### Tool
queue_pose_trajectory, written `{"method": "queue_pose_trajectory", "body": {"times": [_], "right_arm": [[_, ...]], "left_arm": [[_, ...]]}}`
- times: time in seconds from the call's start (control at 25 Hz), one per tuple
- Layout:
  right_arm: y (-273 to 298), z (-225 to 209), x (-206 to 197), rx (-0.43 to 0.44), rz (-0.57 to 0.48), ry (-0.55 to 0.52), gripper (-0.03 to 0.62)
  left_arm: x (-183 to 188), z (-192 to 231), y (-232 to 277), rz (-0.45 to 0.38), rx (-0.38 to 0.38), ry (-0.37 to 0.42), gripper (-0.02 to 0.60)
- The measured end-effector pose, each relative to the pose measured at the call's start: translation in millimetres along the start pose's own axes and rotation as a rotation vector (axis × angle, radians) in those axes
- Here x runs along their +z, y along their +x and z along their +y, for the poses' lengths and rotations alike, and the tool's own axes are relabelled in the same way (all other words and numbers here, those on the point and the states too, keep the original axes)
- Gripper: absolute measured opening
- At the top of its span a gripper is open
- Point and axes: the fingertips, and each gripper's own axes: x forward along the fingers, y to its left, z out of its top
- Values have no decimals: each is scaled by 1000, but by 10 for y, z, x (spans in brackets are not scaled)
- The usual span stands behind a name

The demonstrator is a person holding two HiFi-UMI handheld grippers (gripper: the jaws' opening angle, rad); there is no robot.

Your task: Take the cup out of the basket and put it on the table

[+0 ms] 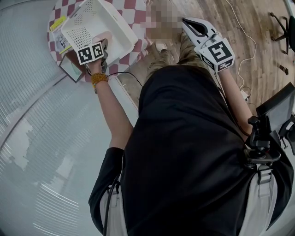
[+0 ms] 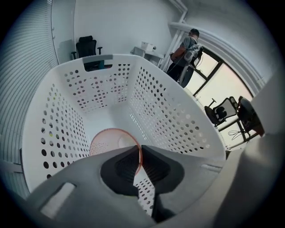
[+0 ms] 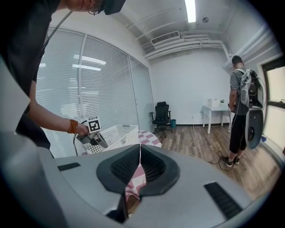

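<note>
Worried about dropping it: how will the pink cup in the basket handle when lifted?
Probably light: the cup looks thin and translucent. Pinched at one rim edge by the left tongs, it may tilt or flex. Its smooth wall could slip.

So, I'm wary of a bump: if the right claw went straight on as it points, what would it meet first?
Probably the hanging edge of the red-and-white checked tablecloth, seen just past the shut right claw; the white perforated plastic basket lies left of that line. Depth is unclear.

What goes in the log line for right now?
left hand-held gripper: shut on cup rim | cup: inside basket | right hand-held gripper: shut, empty | step: cup not yet on table
</note>
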Motion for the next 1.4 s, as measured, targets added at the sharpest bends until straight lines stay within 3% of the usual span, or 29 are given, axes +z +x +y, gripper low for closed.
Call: {"method": "queue_pose_trajectory", "body": {"times": [0.24,0.52,0.72,1.0,1.4], "right_arm": [[84,21,64,29,1,-13,14],[191,134,131,69,4,-28,14],[250,176,202,95,0,-32,14],[355,324,392,139,-32,-41,14],[494,315,636,166,-64,-94,14]], "left_arm": [[203,-89,-307,-133,-69,-66,21],[338,-173,-596,-233,-110,-90,21],[502,-351,-828,-360,-195,-135,21],[616,-542,-1200,-485,-252,-120,21],[715,-757,-1715,-712,-394,-219,21]]}}
